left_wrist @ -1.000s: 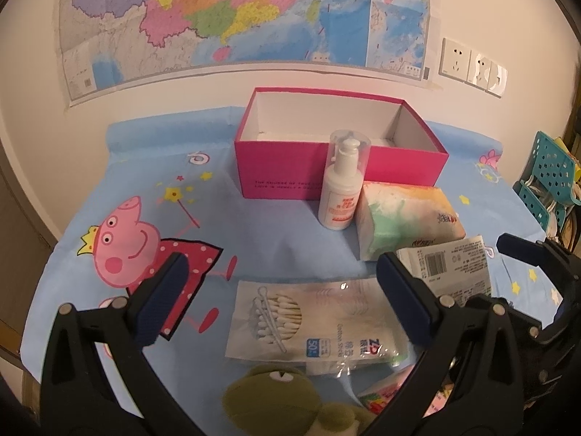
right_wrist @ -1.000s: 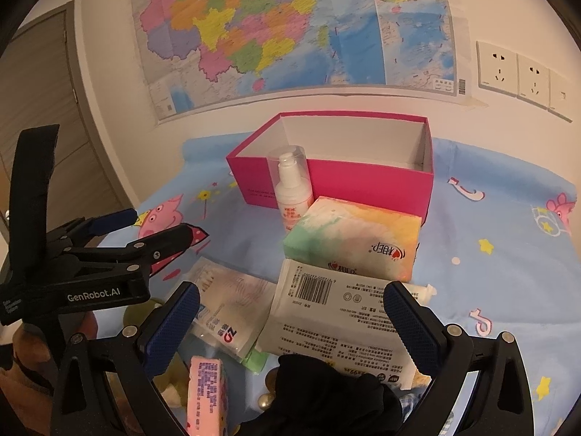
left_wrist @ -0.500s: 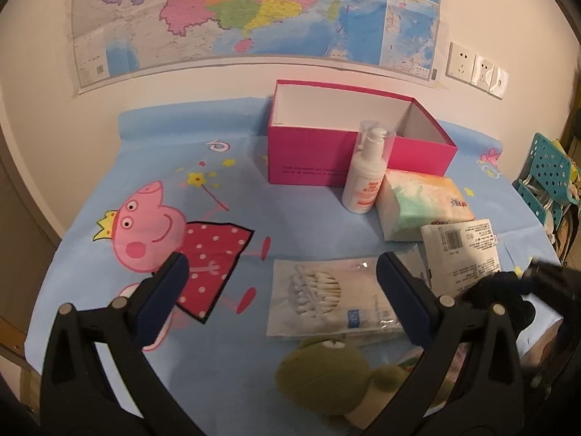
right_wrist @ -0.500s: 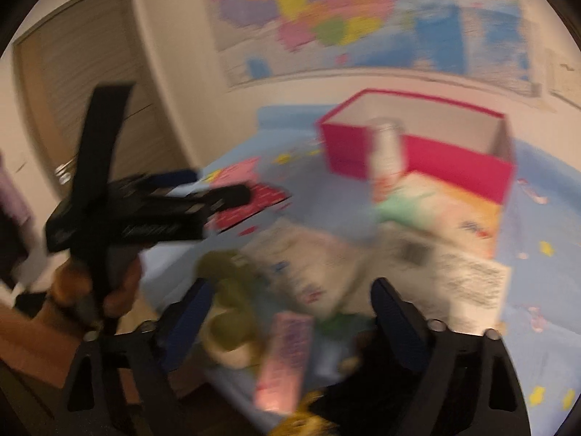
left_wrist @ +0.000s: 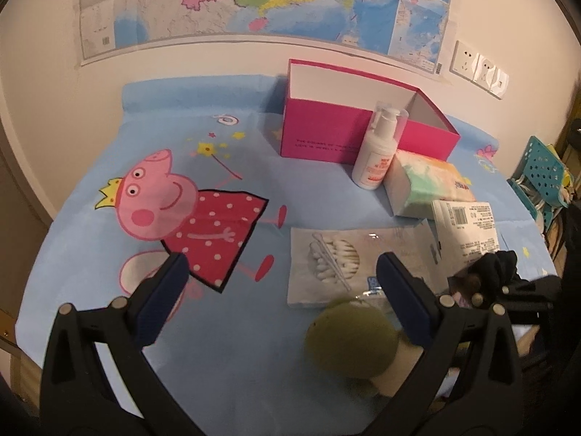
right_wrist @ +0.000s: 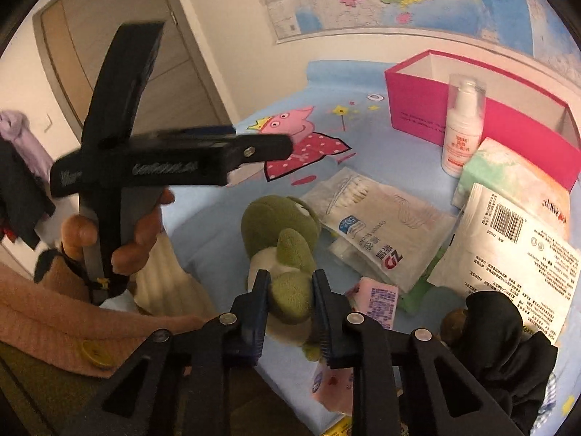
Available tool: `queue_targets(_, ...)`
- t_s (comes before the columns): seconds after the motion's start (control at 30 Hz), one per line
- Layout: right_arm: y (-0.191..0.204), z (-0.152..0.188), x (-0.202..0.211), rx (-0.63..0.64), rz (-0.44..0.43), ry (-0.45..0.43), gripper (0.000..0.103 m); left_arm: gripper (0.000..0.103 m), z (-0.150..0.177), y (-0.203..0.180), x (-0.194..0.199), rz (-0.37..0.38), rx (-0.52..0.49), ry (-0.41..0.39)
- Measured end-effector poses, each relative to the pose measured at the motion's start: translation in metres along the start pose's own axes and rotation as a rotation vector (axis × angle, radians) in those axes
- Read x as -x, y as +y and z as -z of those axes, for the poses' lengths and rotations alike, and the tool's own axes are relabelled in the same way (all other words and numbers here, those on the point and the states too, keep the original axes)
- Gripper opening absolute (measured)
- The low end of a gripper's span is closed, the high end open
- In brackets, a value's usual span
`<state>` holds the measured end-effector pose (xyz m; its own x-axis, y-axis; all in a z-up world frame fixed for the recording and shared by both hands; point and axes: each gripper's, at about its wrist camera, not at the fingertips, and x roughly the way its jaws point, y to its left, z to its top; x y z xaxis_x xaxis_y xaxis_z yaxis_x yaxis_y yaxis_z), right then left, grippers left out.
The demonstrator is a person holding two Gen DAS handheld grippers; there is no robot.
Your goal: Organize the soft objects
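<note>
A: Two views, so take the left wrist first. What does it show?

B: The left gripper (left_wrist: pixel 279 287) is spread wide over bare blue cloth (left_wrist: pixel 90 254), holding nothing. Between its fingers and a bit to the right lies the green plush (left_wrist: pixel 350 341), blurred, at the near edge of the table. Beyond that sit the swab pack (left_wrist: pixel 359 261), the tissue pack (left_wrist: pixel 428 185), the bottle (left_wrist: pixel 376 152) and the pink box (left_wrist: pixel 363 123), open at the top and, as far as I can see, empty.

A: And the right wrist?

B: The right gripper (right_wrist: pixel 290 312) has just been closing, and the plush (right_wrist: pixel 283 243) is between the jaws: the pads pinch one green limb, which bulges between them. The body lies on the cloth just ahead, touching the corner of the swab pack (right_wrist: pixel 377 229). A black cloth (right_wrist: pixel 504 341) sits to the right, and the person's left hand (right_wrist: pixel 120 236) holds the other gripper off to the left.

A: So the step is picking up the plush?

B: I judge so, with the box the likely home for it.

A: How to do it well?

B: The grip is on a limb only, so the body will dangle and swing. Lift slowly and straight up until it clears the swab pack, so nothing drags along. Keep the squeeze firm; soft filling gives and can slip. On the way to the box, pass well clear of the bottle, which stands upright just in front of the box wall and would tip easily.
</note>
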<state>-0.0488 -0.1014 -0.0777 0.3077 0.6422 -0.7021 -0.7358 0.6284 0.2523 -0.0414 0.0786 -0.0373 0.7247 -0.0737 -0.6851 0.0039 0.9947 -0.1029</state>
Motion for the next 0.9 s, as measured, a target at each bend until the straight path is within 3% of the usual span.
queue_targets(0.4, -0.042, -0.055, 0.007, -0.086, -0.072, -0.118, 0.020, 0.103, -0.009, 0.010, 0.013, 0.177, 0.001, -0.035)
queue_targets(0.6, -0.069, -0.067, 0.005, -0.156, -0.086, -0.135, 0.020, 0.103, -0.003, -0.008, -0.011, 0.251, -0.068, 0.024)
queue_targets(0.9, -0.081, -0.057, -0.014, -0.211, -0.131, -0.055, 0.021, 0.096, 0.002, -0.028, -0.034, 0.302, -0.147, 0.087)
